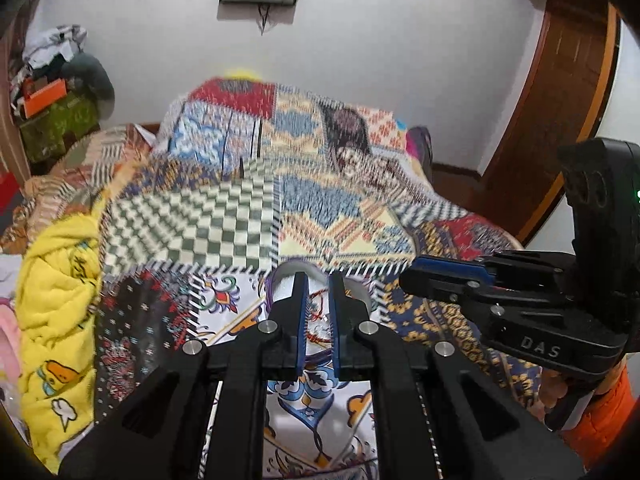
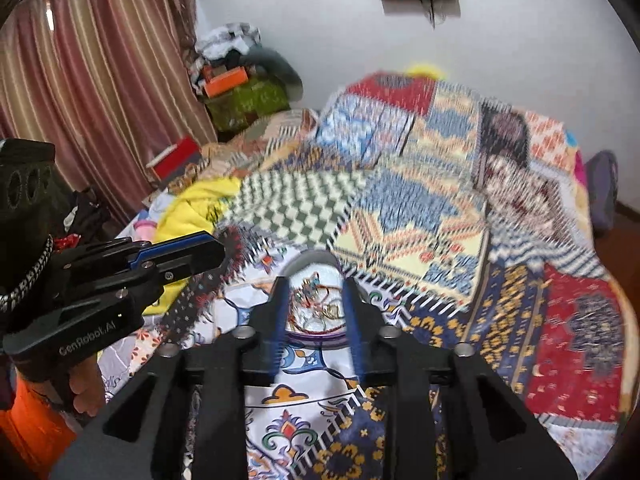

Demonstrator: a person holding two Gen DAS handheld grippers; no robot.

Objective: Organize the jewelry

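Jewelry (image 2: 316,304) — tangled in a round dish (image 2: 320,258) on the bed (image 2: 420,216), near edge; unsorted. Left tongs (image 1: 318,280) nearly closed, empty; right tongs (image 2: 314,286) part-open, empty. Sorting appears barely begun.

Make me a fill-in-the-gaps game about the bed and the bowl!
1. The jewelry lies tangled in a clear ____ on the bed.
2. The bed is covered by a patchwork ____.
3. The blanket with cartoon pictures is ____.
4. The right tongs stand ____, with nothing between them.

Missing words: bowl; quilt; yellow; open
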